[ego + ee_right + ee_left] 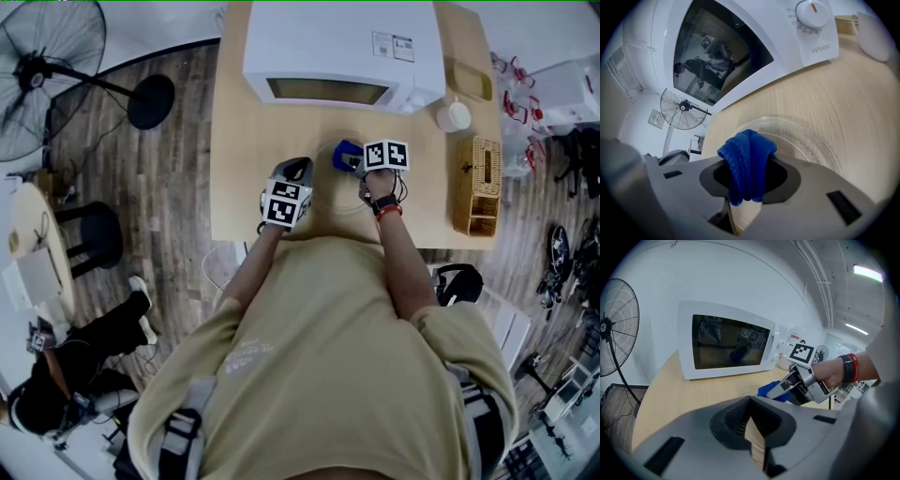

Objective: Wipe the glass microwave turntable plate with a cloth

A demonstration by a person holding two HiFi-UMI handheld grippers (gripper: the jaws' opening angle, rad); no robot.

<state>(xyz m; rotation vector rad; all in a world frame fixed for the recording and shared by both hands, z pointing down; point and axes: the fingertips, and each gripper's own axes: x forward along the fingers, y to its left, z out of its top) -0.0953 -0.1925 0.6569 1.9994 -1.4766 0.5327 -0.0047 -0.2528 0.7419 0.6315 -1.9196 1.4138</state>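
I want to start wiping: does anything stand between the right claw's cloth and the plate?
Nothing visible does. The right claw grips the cloth, and the plate lies just ahead, bare.

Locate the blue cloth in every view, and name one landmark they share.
Head view: blue cloth at centre, at the tip of the right claw.
Left gripper view: cloth right of centre, under that claw.
Right gripper view: cloth low centre, clamped between the jaws.
Shared landmark: the white microwave behind it.
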